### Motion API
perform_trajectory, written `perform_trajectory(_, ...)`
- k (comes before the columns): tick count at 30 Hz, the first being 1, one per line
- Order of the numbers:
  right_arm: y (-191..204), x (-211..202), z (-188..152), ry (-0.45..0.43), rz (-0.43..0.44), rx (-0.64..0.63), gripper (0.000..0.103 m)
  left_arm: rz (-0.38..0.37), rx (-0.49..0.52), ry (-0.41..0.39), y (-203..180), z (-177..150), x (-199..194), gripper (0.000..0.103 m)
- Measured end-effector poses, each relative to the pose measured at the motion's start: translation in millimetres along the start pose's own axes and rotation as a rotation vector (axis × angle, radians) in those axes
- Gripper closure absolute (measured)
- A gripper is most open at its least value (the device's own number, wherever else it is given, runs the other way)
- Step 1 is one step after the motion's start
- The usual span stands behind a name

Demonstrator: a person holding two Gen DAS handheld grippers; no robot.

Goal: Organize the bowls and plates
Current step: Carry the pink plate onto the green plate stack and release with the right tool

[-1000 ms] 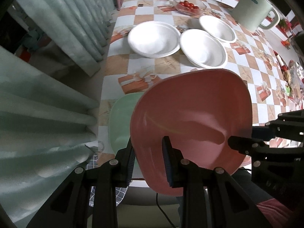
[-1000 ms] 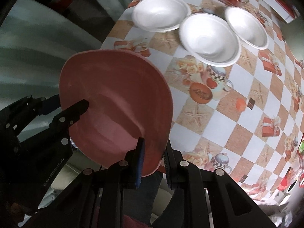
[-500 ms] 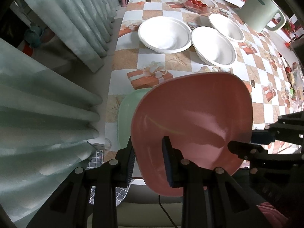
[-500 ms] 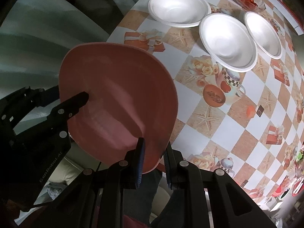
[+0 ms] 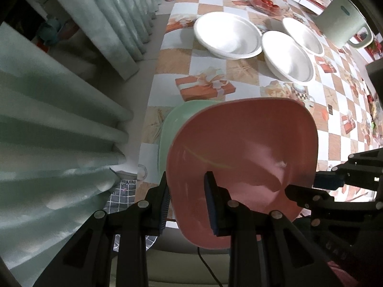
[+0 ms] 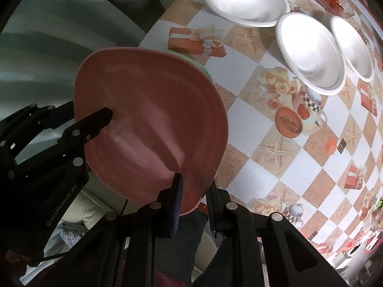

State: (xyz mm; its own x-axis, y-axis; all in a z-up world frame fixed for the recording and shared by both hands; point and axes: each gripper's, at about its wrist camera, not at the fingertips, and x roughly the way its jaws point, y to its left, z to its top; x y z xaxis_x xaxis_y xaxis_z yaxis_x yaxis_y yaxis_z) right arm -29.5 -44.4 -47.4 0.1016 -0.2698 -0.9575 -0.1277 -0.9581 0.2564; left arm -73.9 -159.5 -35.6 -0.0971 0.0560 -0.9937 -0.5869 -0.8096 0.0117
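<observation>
Pink plate (image 5: 241,148) held above the green plate (image 5: 174,119) at the bench (image 5: 239,88) edge, left hand-held gripper (image 5: 188,198) and right hand-held gripper (image 6: 192,205) each clamped narrow on its rim, three white bowls (image 5: 227,35) beyond the green plate

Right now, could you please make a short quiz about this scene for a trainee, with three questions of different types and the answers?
1. True or false: only one hand-held gripper holds the pink plate.
2. Multiple choice: what lies on the table directly under the pink plate? A) a green plate B) a white bowl C) a mug
3. Short answer: how many white bowls stand on the checkered tablecloth?

Key
1. False. The left hand-held gripper and the right hand-held gripper both clamp its rim, on opposite sides.
2. A. The green plate shows from under the pink plate's far edge.
3. Three: the first white bowl, the second white bowl and the third white bowl.
</observation>
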Motion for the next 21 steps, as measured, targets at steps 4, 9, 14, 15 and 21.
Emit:
perform_trajectory(4,4.4,10.6,4.2,0.017,0.007,-0.012,0.081,0.005,-0.018,0.012,5.1,-3.0,6.2,0.074)
perform_trajectory(9,2.9,20.2,4.8,0.037,0.013,-0.014,0.081,0.004,-0.037,0.017,8.2,-6.6,12.7,0.074)
perform_trajectory(14,-0.8,34.9,3.6,0.069,0.036,0.009,0.081,0.001,-0.044,0.031,9.6,-10.2,20.4,0.074)
perform_trajectory(15,-0.5,37.7,3.6,0.075,0.039,0.01,0.081,0.001,-0.045,0.035,10.0,-10.4,22.1,0.074)
perform_trajectory(21,-3.8,49.5,12.5,0.078,0.04,0.034,0.081,0.007,-0.036,0.035,12.3,-5.5,30.2,0.074)
